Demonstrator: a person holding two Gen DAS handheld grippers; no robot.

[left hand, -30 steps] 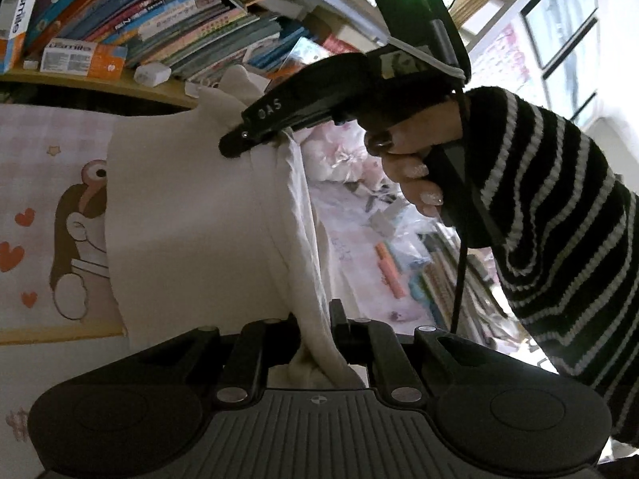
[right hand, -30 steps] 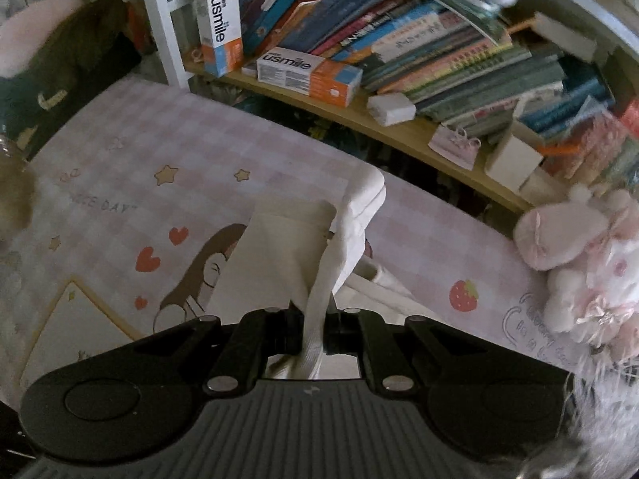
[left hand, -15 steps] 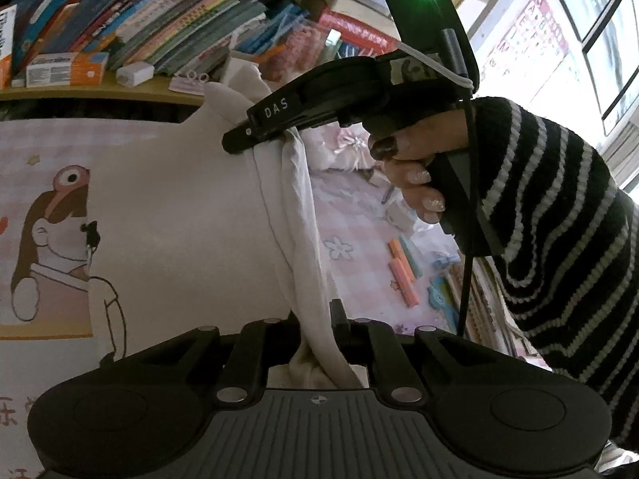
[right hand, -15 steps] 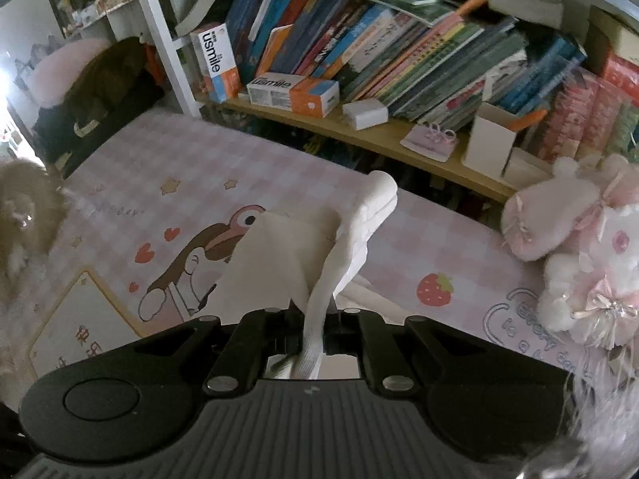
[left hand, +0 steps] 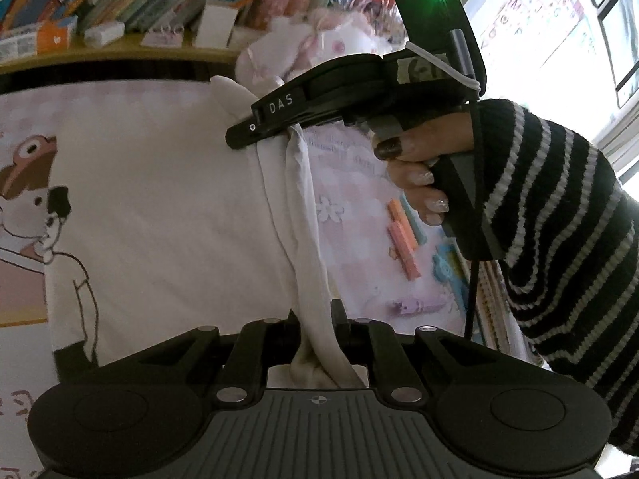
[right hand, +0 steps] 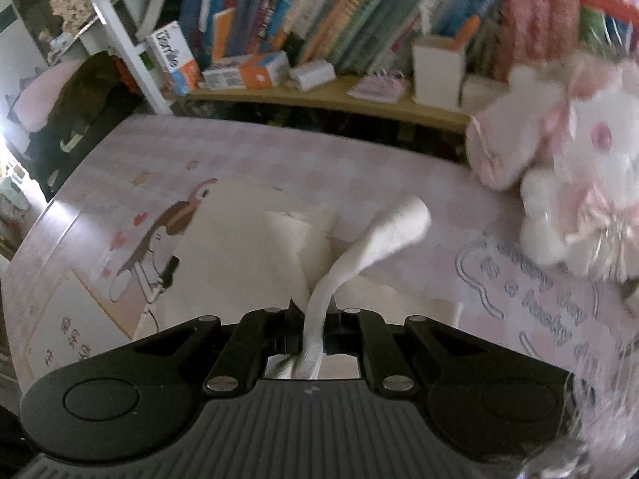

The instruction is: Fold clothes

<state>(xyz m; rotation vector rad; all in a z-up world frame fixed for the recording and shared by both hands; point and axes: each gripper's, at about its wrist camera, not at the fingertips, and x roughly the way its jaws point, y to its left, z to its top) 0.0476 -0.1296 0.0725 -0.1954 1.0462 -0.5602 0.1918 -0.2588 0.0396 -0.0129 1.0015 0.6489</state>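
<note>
A white garment [left hand: 167,215] hangs stretched between both grippers above a pink printed bed cover [left hand: 359,215]. My left gripper [left hand: 315,323] is shut on one bunched edge of it. My right gripper [left hand: 263,131], seen from the left wrist view, is shut on the garment's far edge, with a ribbed cuff poking past it. In the right wrist view my right gripper [right hand: 313,319] pinches the white cloth [right hand: 255,247], and the ribbed cuff [right hand: 395,231] sticks out ahead.
A wooden shelf [right hand: 319,95] of books and boxes runs behind the bed. A pink and white plush toy [right hand: 559,183] lies at the right. Dark clothes [right hand: 80,119] sit at the far left. Windows [left hand: 559,20] are at the right.
Both grippers have swung to the right with the garment still held; the plush toy has come into view and the bookshelf has slid left.
</note>
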